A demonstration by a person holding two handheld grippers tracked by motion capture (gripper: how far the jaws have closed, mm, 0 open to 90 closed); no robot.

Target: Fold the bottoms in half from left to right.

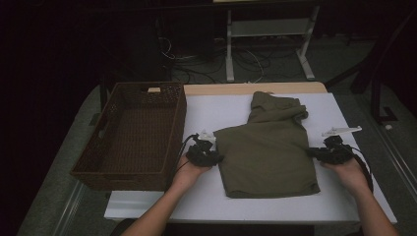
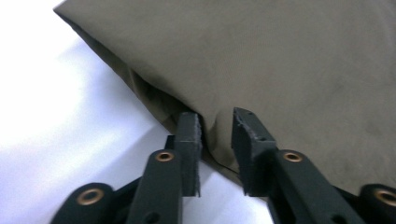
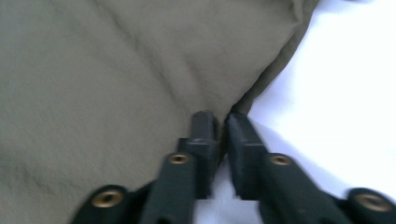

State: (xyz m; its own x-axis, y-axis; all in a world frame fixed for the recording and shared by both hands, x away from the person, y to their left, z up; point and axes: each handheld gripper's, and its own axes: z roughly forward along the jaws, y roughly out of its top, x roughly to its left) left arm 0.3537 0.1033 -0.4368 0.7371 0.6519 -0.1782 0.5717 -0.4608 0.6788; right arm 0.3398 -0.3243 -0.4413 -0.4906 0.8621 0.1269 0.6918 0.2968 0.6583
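Olive garment (image 1: 268, 147) hides both tools' tips.

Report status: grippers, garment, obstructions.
Left gripper at the olive garment left edge, grip unclear. Right gripper at its right edge, same. Wicker basket alongside, not obstructing.

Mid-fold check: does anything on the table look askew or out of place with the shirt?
Mostly tidy. The olive shirt lies folded flat on the white table, but its far end is bunched and rumpled, leaning toward the left gripper's side instead of lying square. The wicker basket sits upright beside it. Nothing spilled or damaged.
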